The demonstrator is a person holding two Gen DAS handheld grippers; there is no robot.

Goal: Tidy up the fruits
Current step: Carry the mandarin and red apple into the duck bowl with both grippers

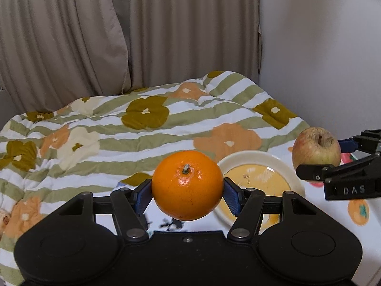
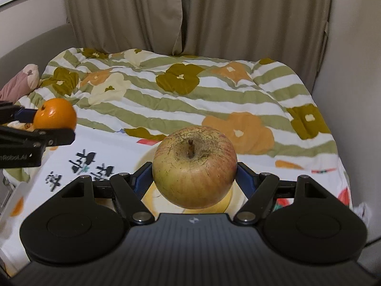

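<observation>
My left gripper point(image 1: 187, 191) is shut on an orange point(image 1: 187, 184), stem up, held above the cloth just left of a cream and yellow plate point(image 1: 269, 160). My right gripper point(image 2: 194, 178) is shut on a yellow-red apple point(image 2: 194, 166), stem up, held over the same plate point(image 2: 148, 194), which it mostly hides. In the left wrist view the apple point(image 1: 316, 149) hangs at the right, beyond the plate's right rim. In the right wrist view the orange point(image 2: 55, 116) shows at far left.
A white cloth point(image 2: 71, 166) with printed fruit and black characters lies under the plate. Behind it is a flowered striped quilt point(image 1: 142, 128), beige curtains and a white wall on the right. A pink stuffed toy point(image 2: 21, 81) lies at far left.
</observation>
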